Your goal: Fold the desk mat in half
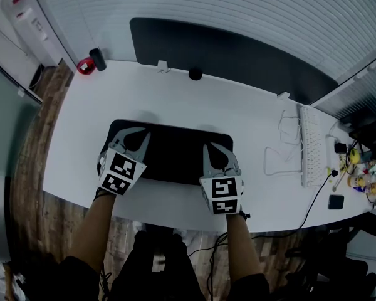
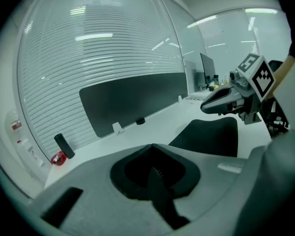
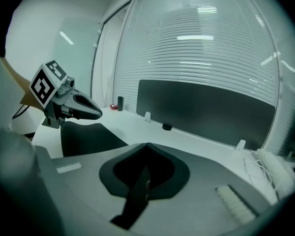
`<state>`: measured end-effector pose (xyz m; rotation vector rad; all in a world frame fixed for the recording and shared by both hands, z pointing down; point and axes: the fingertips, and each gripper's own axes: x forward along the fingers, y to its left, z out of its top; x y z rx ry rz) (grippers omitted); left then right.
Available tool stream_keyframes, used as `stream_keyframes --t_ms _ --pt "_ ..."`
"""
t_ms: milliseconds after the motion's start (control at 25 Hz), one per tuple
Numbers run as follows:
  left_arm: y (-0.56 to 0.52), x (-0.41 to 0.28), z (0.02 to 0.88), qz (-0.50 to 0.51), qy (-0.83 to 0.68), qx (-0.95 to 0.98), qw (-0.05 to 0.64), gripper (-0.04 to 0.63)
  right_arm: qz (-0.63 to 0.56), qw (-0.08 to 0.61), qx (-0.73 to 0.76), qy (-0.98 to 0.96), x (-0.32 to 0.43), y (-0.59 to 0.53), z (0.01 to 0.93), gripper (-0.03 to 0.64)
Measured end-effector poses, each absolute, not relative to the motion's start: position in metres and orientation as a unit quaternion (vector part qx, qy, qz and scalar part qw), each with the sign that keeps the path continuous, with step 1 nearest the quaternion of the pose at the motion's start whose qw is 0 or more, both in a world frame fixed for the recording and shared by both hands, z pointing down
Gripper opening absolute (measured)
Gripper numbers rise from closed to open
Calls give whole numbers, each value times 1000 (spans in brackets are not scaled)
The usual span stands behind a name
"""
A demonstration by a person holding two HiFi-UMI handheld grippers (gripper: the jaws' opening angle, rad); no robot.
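Both tools are clamped on the desk mat (image 1: 175,149): left gripper (image 1: 136,137) at its near-left corner, right gripper (image 1: 218,152) at its near-right. I see the pinched edge only in the gripper views. The mat lies on the white desk (image 1: 194,102). A keyboard (image 1: 313,146) and a cable (image 1: 282,143) lie well apart to its right. Beyond stand a puck (image 1: 195,74), a cylinder (image 1: 98,59) and a dark panel (image 1: 238,55).

On desk (image 1: 238,108): mat (image 1: 172,148) (keyboard (image 1: 313,146) apparently right)

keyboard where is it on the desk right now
In the head view the white keyboard lies near the right end of the desk, well right of the black desk mat.
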<state>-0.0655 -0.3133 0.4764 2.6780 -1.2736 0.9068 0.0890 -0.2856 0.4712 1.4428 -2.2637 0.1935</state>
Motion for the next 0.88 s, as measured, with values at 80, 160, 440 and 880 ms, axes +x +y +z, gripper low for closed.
stream_keyframes --t_ms 80,160,440,880 --pt "-311 -66 470 280 -419 863 24 -2 79 210 530 -818 90 -282 466 6" --pt "-306 -64 463 267 -421 866 22 -2 80 204 535 -816 90 -277 461 8" --pt "-287 -58 447 243 -429 870 18 -2 69 185 552 -810 84 -256 445 8" --pt "-264 -60 424 213 -448 868 22 0 53 172 566 -805 90 -232 422 6"
